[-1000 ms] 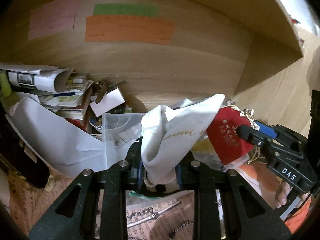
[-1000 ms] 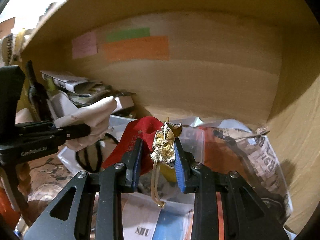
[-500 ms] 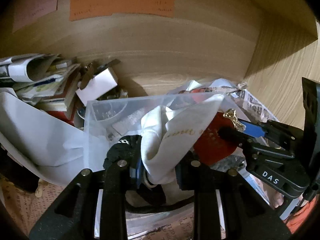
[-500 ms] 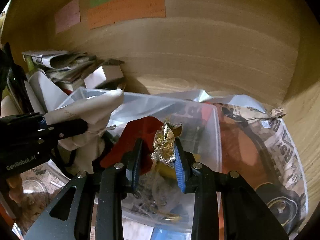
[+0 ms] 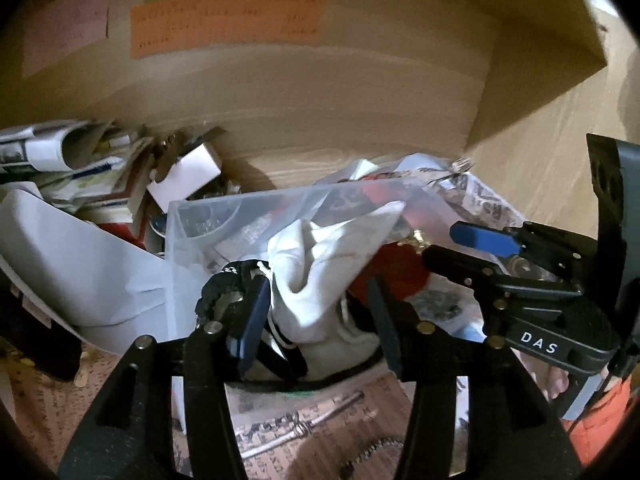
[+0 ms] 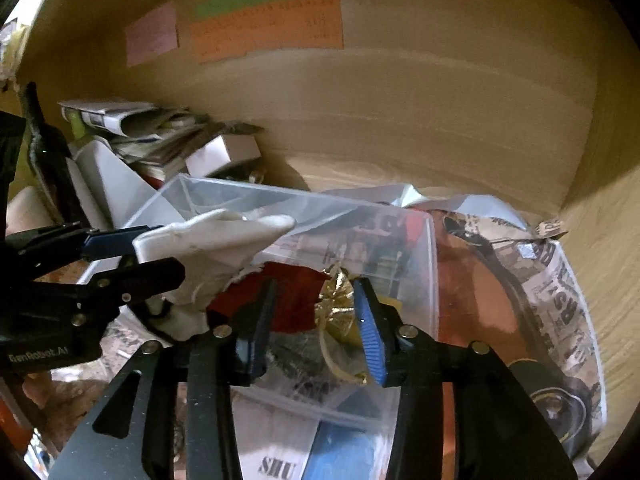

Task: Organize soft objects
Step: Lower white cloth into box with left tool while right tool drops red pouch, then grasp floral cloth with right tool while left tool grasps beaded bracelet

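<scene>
A clear plastic bin (image 5: 224,216) (image 6: 420,256) stands inside a wooden cubby. My left gripper (image 5: 316,320) is open over the bin, and a white cloth pouch (image 5: 324,264) (image 6: 216,248) stands loose between its fingers, leaning on the left one. My right gripper (image 6: 312,320) (image 5: 476,248) is open over the bin's right part. A red pouch (image 6: 288,300) (image 5: 396,272) with a gold drawstring top (image 6: 338,312) lies between its fingers, the gold top against the right finger. A black cord (image 5: 224,280) lies in the bin.
Stacked papers and a small white box (image 5: 184,180) lie at the left. White paper sheets (image 5: 80,264) lean beside the bin. Crumpled newspaper (image 6: 552,280) fills the right corner. Coloured notes (image 6: 264,28) are stuck on the back wall.
Both grippers have opened and let go of their pouches over the bin. The white pouch and the red pouch have sunk lower into the bin.
</scene>
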Available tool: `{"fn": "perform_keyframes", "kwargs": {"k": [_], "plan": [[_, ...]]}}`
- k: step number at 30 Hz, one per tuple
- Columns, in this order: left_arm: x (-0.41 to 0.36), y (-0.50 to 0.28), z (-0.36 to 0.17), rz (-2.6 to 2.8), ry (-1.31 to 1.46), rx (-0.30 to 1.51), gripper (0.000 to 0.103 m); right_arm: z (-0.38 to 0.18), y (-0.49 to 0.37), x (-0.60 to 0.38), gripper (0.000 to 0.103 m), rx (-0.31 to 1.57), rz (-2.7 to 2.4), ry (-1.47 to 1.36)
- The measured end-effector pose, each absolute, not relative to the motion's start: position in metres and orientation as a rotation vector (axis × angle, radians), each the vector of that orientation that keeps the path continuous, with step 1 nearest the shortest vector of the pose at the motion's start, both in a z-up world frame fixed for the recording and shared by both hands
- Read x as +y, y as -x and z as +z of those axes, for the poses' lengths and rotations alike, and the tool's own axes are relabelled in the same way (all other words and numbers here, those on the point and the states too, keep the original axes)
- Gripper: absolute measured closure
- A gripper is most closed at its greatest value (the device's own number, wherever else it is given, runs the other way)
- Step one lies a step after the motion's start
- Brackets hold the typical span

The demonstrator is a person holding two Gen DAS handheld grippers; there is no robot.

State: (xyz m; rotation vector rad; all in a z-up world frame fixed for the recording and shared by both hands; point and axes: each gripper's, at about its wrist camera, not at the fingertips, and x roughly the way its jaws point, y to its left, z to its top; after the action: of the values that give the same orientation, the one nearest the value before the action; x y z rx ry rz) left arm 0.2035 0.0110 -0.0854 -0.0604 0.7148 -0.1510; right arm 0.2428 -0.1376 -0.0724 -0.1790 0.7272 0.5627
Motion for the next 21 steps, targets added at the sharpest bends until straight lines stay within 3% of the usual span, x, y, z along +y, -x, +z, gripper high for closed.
{"fn": "perform_keyframes", "kwargs": {"k": [13,21], "plan": [[0.018,-0.131,-0.046,-0.166,0.052,0.586,0.029,-0.025,-0.172,-0.168,0.036,0.559,0.598,0.164],[0.025,-0.101,-0.061,-0.154,0.056,0.621,0.021,-0.033,-0.135,-0.176,0.033,0.557,0.614,0.173]]}}
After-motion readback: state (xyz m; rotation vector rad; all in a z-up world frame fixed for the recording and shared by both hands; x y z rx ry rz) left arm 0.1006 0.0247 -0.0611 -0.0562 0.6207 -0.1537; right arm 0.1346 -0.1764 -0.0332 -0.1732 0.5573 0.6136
